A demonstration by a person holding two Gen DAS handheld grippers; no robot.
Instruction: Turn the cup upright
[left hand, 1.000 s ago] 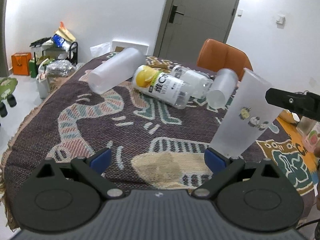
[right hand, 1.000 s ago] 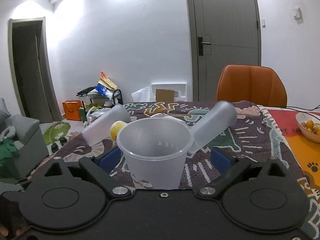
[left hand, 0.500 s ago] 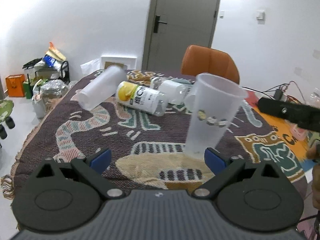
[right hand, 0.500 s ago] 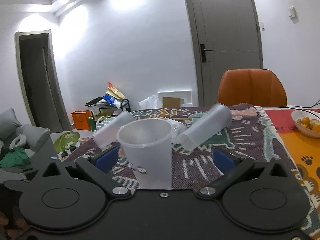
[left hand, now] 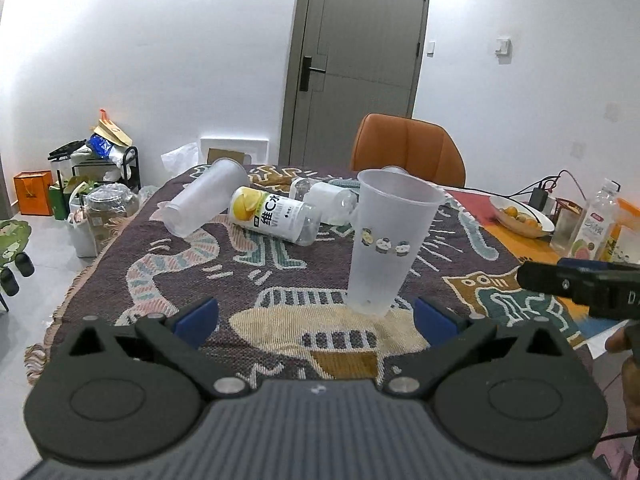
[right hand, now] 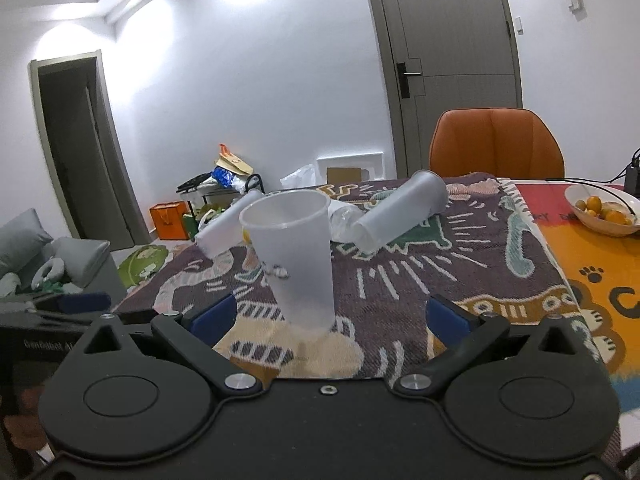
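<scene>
A frosted plastic cup point(left hand: 390, 240) with small cartoon stickers stands upright, mouth up, on the patterned cloth; it also shows in the right wrist view point(right hand: 294, 256). My left gripper point(left hand: 316, 316) is open and empty, a little short of the cup. My right gripper point(right hand: 328, 316) is open and empty, with the cup standing just beyond its left finger. The right gripper's body point(left hand: 580, 284) shows at the right edge of the left wrist view.
Two frosted cups point(left hand: 200, 204) point(right hand: 400, 212) lie on their sides further back, with a lemon-label bottle point(left hand: 276, 216) and a clear bottle point(left hand: 328, 200). A fruit bowl point(right hand: 604, 210) and a drink bottle point(left hand: 596, 224) stand to the right. An orange chair point(left hand: 408, 148) is behind the table.
The cup went from tilted in the right gripper's grasp to standing upright on the cloth. The right gripper let go and drew back. The left gripper also drew back and lifted.
</scene>
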